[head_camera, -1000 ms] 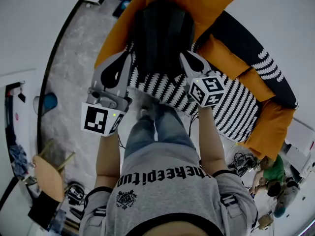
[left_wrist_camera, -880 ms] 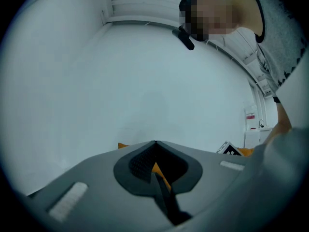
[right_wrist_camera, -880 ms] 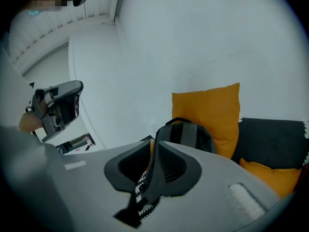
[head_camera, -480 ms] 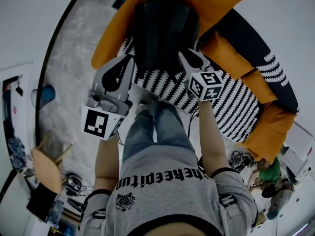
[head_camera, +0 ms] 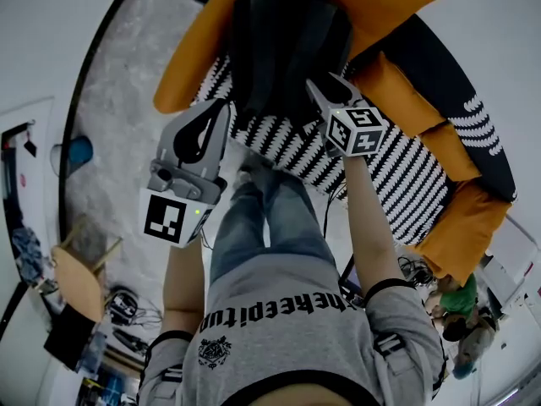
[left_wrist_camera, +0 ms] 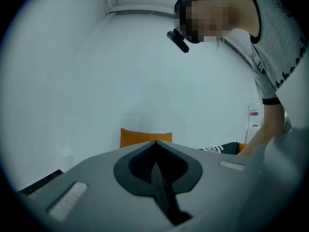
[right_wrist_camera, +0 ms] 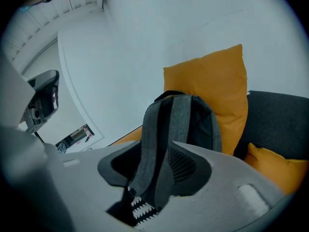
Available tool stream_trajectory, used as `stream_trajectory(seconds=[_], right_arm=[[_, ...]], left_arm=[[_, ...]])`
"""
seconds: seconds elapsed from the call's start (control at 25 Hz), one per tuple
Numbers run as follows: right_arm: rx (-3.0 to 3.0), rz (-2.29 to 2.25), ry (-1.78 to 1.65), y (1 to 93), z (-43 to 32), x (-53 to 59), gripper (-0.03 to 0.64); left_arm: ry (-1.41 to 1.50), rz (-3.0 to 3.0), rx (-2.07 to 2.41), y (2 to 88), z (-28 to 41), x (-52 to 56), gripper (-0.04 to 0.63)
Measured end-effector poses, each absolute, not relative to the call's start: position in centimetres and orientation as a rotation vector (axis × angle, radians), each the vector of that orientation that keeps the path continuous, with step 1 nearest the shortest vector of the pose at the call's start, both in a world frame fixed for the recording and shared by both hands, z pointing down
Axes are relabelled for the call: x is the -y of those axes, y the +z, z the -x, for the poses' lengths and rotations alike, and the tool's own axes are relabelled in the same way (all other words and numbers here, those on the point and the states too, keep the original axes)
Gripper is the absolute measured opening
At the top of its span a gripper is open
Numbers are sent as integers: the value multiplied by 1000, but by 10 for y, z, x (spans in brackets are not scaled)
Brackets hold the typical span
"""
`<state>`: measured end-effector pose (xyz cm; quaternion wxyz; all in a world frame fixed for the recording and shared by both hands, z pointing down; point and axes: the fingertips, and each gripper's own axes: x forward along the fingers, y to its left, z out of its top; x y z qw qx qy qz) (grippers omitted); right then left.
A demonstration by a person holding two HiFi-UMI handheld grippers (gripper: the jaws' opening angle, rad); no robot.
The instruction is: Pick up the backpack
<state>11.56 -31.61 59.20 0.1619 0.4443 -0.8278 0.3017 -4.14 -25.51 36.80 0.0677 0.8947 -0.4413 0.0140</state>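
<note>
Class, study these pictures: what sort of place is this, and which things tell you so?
Probably an indoor lounge or rest corner, perhaps in a workplace: a sofa with orange cushions, a backpack propped on it, and a wooden chair on the floor nearby.

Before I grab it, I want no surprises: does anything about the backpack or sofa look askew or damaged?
Nothing stands out. The backpack stands upright against the orange cushion on the sofa. One strap hangs between the right gripper's opening jaws and is not pinched.
</note>
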Motion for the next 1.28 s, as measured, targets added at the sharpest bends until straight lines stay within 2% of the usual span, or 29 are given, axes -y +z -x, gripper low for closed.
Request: stream_trajectory(seconds=[0.72, 1.28], right_arm=[[2238, -1174, 895, 678, -130, 367, 229], [2245, -1045, 881, 710, -109, 388, 241]], left_arm=[[124, -2624, 1359, 397, 53, 264, 9], [177, -2574, 1394, 416, 60, 264, 9]])
